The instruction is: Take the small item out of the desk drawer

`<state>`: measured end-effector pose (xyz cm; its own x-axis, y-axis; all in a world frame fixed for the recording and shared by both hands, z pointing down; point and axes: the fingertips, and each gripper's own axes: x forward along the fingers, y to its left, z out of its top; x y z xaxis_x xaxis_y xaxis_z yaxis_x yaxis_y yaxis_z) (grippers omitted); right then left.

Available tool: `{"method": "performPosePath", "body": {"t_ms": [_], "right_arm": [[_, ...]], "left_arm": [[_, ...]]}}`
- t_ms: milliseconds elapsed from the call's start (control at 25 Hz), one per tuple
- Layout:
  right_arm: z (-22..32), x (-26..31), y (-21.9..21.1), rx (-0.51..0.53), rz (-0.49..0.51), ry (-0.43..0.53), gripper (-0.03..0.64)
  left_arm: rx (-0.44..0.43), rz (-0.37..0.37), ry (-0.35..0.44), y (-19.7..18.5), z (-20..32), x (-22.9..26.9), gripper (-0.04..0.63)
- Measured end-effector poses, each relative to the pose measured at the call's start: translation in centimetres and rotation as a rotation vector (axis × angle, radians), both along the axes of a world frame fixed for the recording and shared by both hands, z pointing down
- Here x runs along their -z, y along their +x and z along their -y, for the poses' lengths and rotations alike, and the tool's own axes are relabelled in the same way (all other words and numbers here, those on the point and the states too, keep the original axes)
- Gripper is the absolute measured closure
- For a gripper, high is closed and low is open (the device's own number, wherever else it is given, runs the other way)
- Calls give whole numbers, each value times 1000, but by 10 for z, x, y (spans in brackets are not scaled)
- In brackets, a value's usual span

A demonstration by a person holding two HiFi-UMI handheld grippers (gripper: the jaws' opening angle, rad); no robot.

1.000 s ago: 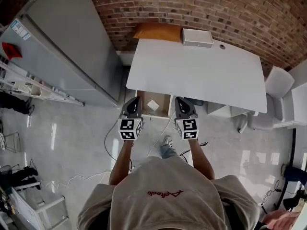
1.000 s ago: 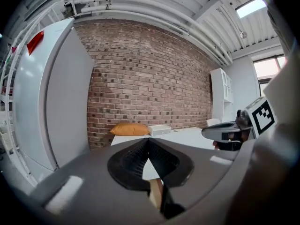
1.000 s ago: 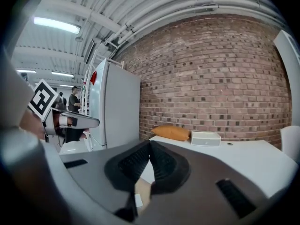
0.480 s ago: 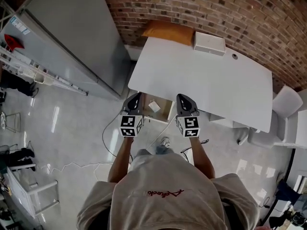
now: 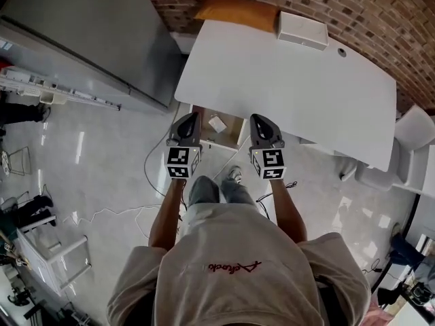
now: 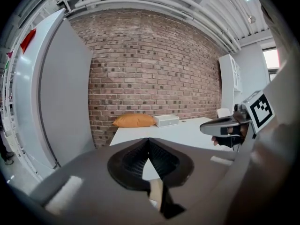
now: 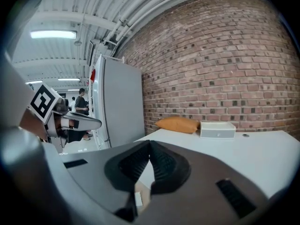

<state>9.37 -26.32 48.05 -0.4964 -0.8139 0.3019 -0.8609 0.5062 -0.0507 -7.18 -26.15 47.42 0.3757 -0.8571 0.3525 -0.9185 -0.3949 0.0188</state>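
Note:
A white desk (image 5: 292, 87) has an open wood-lined drawer (image 5: 237, 134) under its near left edge. A small white item (image 5: 217, 123) lies inside it. My left gripper (image 5: 189, 121) hovers at the drawer's left side and my right gripper (image 5: 262, 123) at its right side, both above it and apart from the item. In the left gripper view the left gripper (image 6: 149, 140) has its jaws closed on nothing. The right gripper (image 7: 150, 142) in its own view looks the same, with the small white item (image 7: 138, 198) showing below its jaws.
An orange cushion (image 5: 234, 11) and a white box (image 5: 302, 30) lie at the desk's far edge against the brick wall. A tall grey cabinet (image 5: 81, 39) stands to the left, a white chair (image 5: 414, 131) to the right. Cables (image 5: 155, 182) trail on the floor by the person's feet (image 5: 234, 176).
Both grippers have sunk a little and edged closer to the drawer's two sides. The head view has tipped down, so the person's legs now show. Jaws unchanged.

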Motion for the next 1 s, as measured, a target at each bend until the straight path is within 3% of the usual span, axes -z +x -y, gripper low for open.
{"method": "performPosePath", "body": {"t_ms": [560, 1000], "right_arm": [[-20, -55, -17, -49, 7, -91, 604], [-47, -121, -46, -191, 16, -169, 604]], "left_arm": [[-131, 44, -81, -1, 2, -65, 588], [-272, 2, -168, -16, 0, -139, 588]]}}
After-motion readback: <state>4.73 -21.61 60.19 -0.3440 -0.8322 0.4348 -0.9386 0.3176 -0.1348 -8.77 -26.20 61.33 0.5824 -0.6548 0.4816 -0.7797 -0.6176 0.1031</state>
